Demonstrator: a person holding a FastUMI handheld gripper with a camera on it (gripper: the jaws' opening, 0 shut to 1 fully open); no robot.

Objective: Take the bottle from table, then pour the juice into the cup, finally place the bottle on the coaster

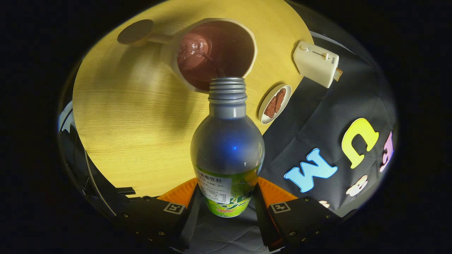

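Bottle, clamped between both jaws, tipped over the cup.

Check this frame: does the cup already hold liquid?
Yes, the cup holds dark reddish liquid, with the open bottle tipped at its rim, held between the fingers of the gripper.

We see a round, pale wood-grain counter under warm light. Beside it hangs the booth's black cloth wall, creased in folds. On the counter's edge nearest that wall stands a cream toaster, with a small dish just beside it.
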